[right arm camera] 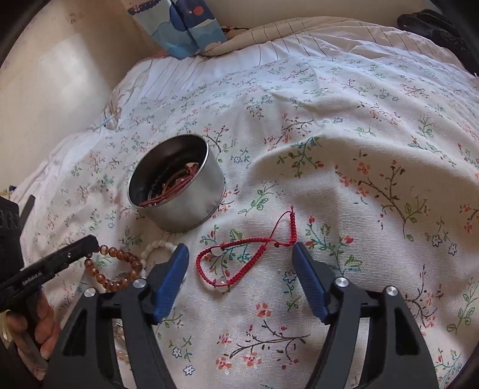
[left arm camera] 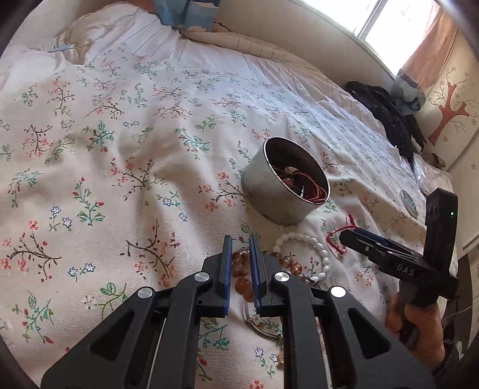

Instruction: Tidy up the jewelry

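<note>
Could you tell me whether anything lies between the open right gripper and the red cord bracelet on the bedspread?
Nothing visible does. The red cord bracelet lies flat on the floral bedspread, framed by the open right gripper. The white bead bracelet and amber bead bracelet lie off to its left, near the metal tin.

Floral bedspread (left arm camera: 125, 155), bright window (left arm camera: 380, 27), cream wall (right arm camera: 45, 89), peach curtain (left arm camera: 431, 51)

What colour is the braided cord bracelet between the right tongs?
Red braided cord bracelet, with pale beads; clearest in the right wrist view.
</note>
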A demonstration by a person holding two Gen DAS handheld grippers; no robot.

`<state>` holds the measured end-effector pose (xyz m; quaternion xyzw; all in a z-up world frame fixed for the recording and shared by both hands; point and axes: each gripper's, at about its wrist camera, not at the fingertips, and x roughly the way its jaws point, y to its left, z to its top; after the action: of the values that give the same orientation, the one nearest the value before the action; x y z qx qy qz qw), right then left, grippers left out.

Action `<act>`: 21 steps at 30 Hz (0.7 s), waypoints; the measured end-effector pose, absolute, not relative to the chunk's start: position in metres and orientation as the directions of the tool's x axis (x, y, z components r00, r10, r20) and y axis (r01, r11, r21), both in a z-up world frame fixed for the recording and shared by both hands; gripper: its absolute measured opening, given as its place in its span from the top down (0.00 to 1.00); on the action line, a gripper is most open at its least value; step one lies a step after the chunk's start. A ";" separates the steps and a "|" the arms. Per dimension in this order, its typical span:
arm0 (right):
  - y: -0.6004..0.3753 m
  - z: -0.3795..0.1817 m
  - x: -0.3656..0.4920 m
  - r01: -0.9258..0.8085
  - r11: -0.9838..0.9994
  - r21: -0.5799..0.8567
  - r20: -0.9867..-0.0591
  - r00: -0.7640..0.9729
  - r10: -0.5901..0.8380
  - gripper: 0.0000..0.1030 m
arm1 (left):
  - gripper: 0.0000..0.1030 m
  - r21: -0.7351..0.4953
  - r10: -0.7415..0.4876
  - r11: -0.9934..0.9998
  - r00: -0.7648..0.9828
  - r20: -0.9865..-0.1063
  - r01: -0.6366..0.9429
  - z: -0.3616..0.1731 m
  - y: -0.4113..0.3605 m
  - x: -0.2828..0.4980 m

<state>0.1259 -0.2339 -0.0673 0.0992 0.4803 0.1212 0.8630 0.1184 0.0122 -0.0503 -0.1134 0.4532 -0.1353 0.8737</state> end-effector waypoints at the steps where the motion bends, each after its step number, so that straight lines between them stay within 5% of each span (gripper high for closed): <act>1: -0.230 -0.070 0.129 -0.119 0.958 0.262 -0.814 0.506 0.286 0.29 | 0.89 -0.306 -0.325 0.943 0.552 -0.767 0.131 -0.051 0.012 0.119; 3: -0.225 -0.072 0.131 -0.131 0.964 0.232 -0.823 0.501 0.266 0.29 | 0.89 -0.281 -0.306 0.951 0.540 -0.784 0.130 -0.055 0.009 0.120; 4: -0.225 -0.072 0.130 -0.138 0.963 0.231 -0.823 0.500 0.269 0.38 | 0.88 -0.252 -0.280 0.960 0.532 -0.799 0.126 -0.058 0.007 0.121; 5: -0.226 -0.072 0.131 -0.137 0.962 0.237 -0.825 0.495 0.274 0.51 | 0.83 -0.220 -0.251 0.968 0.522 -0.815 0.122 -0.062 0.004 0.122; 6: -0.228 -0.072 0.130 -0.134 0.959 0.250 -0.824 0.491 0.283 0.77 | 0.81 -0.197 -0.231 0.973 0.511 -0.828 0.121 -0.065 0.003 0.123; 7: -0.231 -0.072 0.130 -0.134 0.953 0.272 -0.817 0.490 0.303 0.87 | 0.78 -0.190 -0.227 0.974 0.504 -0.833 0.126 -0.067 0.001 0.124; 12: -0.241 -0.058 0.121 -0.129 0.936 0.328 -0.768 0.540 0.344 0.93 | 0.70 -0.114 -0.187 0.978 0.496 -0.848 0.174 -0.072 -0.012 0.121; 16: -0.254 -0.047 0.116 -0.113 0.912 0.394 -0.716 0.585 0.382 0.94 | 0.89 -0.040 -0.154 0.973 0.509 -0.847 0.227 -0.070 -0.024 0.115; 21: -0.268 -0.033 0.112 -0.119 0.871 0.476 -0.634 0.640 0.434 0.94 | 0.90 -0.157 -0.254 0.964 0.579 -0.775 0.213 -0.047 -0.008 0.109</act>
<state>0.1116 -0.2680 -0.0333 0.1996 0.3945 0.1564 0.8832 0.1090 -0.0078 -0.0466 -0.0233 0.4395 -0.1314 0.8883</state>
